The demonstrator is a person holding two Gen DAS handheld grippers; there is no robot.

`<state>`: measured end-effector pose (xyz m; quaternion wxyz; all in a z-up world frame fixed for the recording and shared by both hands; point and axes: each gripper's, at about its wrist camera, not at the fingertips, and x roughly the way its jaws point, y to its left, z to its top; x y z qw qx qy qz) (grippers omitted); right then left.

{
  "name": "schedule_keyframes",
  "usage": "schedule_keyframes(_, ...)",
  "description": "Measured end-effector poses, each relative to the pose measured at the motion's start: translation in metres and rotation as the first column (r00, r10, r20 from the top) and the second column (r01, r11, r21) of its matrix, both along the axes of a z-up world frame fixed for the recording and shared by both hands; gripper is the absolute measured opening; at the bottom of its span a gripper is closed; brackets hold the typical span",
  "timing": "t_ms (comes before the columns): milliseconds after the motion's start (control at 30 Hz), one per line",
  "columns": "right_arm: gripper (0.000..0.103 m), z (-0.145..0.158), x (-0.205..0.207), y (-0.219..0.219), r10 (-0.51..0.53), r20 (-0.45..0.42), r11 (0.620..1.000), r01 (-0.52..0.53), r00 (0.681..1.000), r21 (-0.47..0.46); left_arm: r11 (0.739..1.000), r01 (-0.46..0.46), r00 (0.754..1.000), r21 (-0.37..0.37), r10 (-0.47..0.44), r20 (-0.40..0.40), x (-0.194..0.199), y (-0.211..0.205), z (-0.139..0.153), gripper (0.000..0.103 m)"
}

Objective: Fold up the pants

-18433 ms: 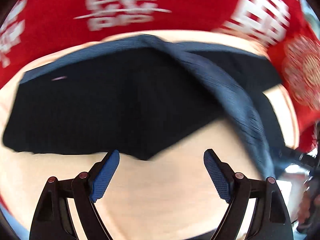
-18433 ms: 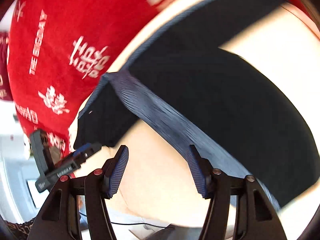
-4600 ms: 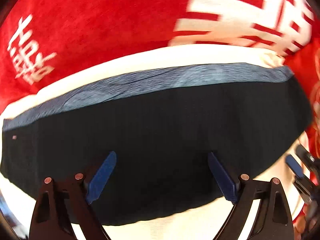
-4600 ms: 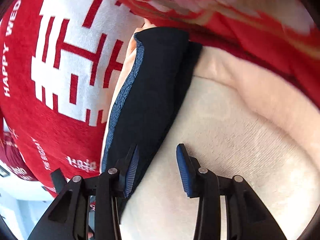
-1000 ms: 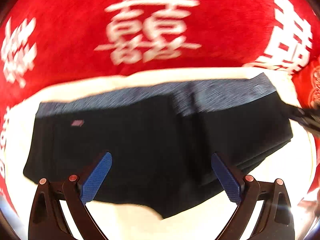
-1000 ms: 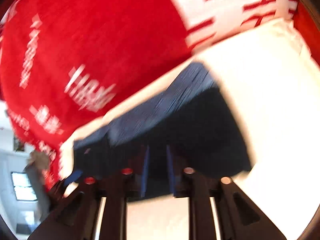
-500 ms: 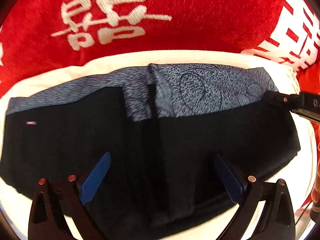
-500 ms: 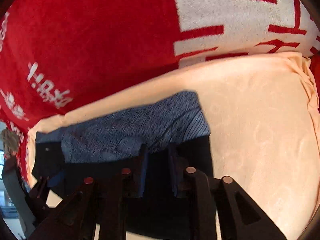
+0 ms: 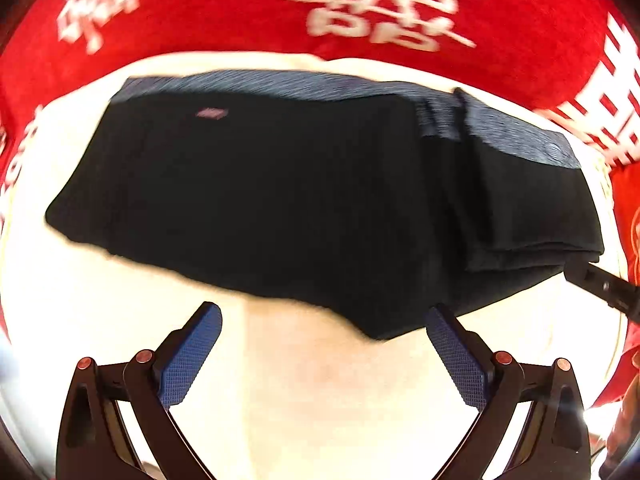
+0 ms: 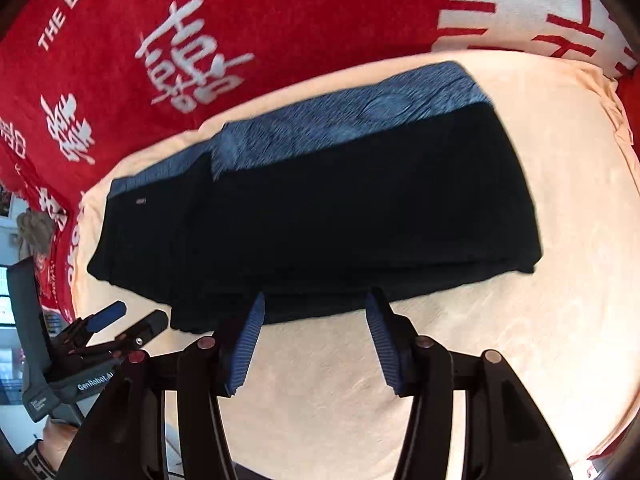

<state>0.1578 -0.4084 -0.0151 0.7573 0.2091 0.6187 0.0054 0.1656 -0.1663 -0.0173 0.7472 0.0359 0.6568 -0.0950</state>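
Note:
The black pants [image 9: 304, 200] with a blue-grey waistband [image 9: 304, 84] lie folded on a cream cloth [image 9: 320, 392]; the folded layers stack at their right end. My left gripper [image 9: 324, 320] hovers open just off the pants' near edge, nothing between its pads. In the right wrist view the pants [image 10: 340, 208] lie flat, with my right gripper [image 10: 316, 300] at their near edge. Its jaws are opening and no cloth is pinched between them. The left gripper [image 10: 132, 318] shows off the pants' left corner.
A red blanket [image 10: 240, 12] with white characters surrounds the cream cloth [image 10: 500, 360] on the far side and both ends. At the far left of the right wrist view a room shows beyond the bed edge, with a person's hand [image 10: 44, 440] on the left tool.
My right gripper, shut on the pants' end a second ago, has let go and opened; the fold now lies flat. My left gripper has drawn back from over the pants to their near edge.

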Motion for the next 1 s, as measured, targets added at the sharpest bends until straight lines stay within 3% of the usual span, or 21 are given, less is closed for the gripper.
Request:
schedule_keyframes(400, 0.065, 0.009, 0.049, 0.072, 0.167, 0.008, 0.979, -0.165, 0.986, -0.123, 0.982, -0.185, 0.983, -0.030, 0.184, -0.031, -0.016, 0.072, -0.004, 0.103)
schedule_keyframes(600, 0.069, -0.009, 0.071, 0.095, 0.204, -0.024, 0.967, -0.205, 0.979, -0.153, 0.962, -0.272, 0.962, -0.033, 0.271, -0.032, -0.019, 0.108, -0.004, 0.103)
schedule_keyframes(700, 0.071, -0.032, 0.065, 0.101, 0.197, -0.099, 0.969, -0.209, 0.975, -0.129, 0.948, -0.315, 0.949, -0.037, 0.314, -0.036, -0.021, 0.126, -0.004, 0.103)
schedule_keyframes(800, 0.078, -0.032, 0.055, 0.110, 0.228, -0.100, 0.959, -0.241, 0.969, -0.149, 0.938, -0.345, 0.939, -0.044, 0.343, -0.039, -0.020, 0.137, -0.007, 0.103)
schedule_keyframes(1000, 0.079, -0.041, 0.039, 0.118, 0.242, -0.134, 0.955, -0.260, 0.961, -0.141, 0.915, -0.395, 0.919, -0.082, 0.393, -0.044, -0.014, 0.157, -0.010, 0.103)
